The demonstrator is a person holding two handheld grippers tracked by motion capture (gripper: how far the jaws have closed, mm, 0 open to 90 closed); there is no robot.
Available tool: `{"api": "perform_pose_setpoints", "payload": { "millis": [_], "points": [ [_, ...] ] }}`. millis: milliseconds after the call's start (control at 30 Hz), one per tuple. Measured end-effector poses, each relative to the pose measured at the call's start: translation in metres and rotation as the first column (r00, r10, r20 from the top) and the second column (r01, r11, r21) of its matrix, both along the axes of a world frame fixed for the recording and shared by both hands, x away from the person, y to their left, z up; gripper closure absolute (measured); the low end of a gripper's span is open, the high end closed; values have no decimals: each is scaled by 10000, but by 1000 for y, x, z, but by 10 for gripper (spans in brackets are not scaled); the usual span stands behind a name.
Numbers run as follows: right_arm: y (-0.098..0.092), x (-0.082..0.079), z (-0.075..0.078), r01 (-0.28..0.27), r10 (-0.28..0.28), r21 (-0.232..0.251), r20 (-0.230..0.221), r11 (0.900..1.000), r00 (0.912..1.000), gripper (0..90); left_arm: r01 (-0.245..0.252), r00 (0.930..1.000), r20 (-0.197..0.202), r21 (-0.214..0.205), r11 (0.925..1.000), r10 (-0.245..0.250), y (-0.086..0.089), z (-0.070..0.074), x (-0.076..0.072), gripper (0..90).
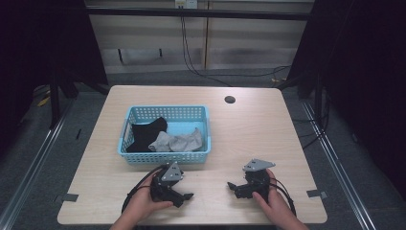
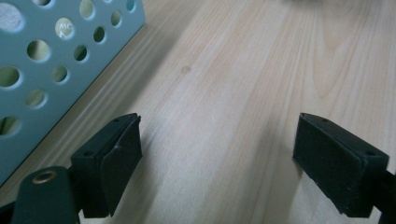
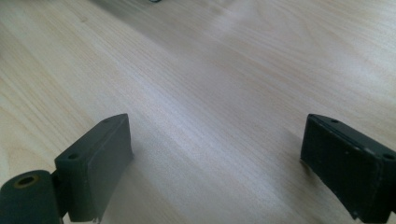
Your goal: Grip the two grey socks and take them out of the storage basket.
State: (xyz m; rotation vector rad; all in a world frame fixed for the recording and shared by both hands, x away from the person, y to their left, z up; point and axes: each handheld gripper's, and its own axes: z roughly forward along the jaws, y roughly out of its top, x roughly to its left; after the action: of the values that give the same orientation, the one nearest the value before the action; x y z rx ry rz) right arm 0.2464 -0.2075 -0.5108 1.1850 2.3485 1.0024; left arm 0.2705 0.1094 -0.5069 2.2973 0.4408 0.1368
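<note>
Blue perforated basket (image 1: pixel 165 155): rectangular, long axis ran left-right, sat left of centre on table (image 1: pixel 253 129). Contents: black garment (image 1: pixel 146 133) at left, grey garment (image 1: pixel 179 142) at right, touching.

Left gripper (image 1: pixel 187 196): lower centre-left, just below basket, pointed right; fingers (image 2: pixel 119 158) spread, nothing between, bare table beneath; basket wall at upper left of left gripper view.

Right gripper (image 1: pixel 231 186): lower centre-right, pointed left; fingers (image 3: pixel 100 158) spread, empty.

Dark round hole (image 1: pixel 230 99) in table, upper centre.

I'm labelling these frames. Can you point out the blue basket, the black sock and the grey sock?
blue basket (image 1: pixel 163 157): high view, near wall.
black sock (image 1: pixel 143 132): high view, middle of the fabric.
grey sock (image 1: pixel 179 142): high view, middle of the fabric.
</note>
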Motion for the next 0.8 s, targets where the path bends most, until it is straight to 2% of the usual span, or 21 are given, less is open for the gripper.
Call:
{"api": "perform_pose_setpoints", "payload": {
  "millis": [167,233,300,333,400,500,533,600,700,800],
  "points": [
    [0,0,0,-3,3,14,-1,10000,10000,83,-68,9999,-121,311,9995,71,0,3,-2,156],
    [0,0,0,11,-11,12,-19,10000,10000,83,-61,9998,-198,590,9982,72,-1,6,-2,160],
    [0,0,0,2,-2,14,-1,10000,10000,83,153,9995,-282,1170,9930,-121,0,10,-1,160],
    [0,0,0,-3,3,9,-1,10000,10000,83,8,9987,-508,1221,9925,54,-1,12,-1,164],
    [0,0,0,0,0,13,-4,10000,10000,83,138,9968,-799,1371,9905,-29,0,16,-1,169],
    [0,0,0,12,-11,15,-17,10000,10000,83,69,9929,-1183,1644,9864,128,3,28,-1,185],
    [0,0,0,12,-11,15,-17,10000,10000,83,69,9929,-1183,1644,9864,128,3,28,-1,193],
    [0,0,0,13,-13,15,-20,10000,10000,83,4,9878,-1537,1751,9846,269,6,36,1,195],
    [0,0,0,12,-12,13,-21,10000,10000,83,-76,9831,-1783,1848,9827,412,9,46,3,214],
    [0,0,0,9,-9,31,-6,10000,10000,83,-137,9792,-1951,2121,9772,561,12,56,7,214]
  ]
}}
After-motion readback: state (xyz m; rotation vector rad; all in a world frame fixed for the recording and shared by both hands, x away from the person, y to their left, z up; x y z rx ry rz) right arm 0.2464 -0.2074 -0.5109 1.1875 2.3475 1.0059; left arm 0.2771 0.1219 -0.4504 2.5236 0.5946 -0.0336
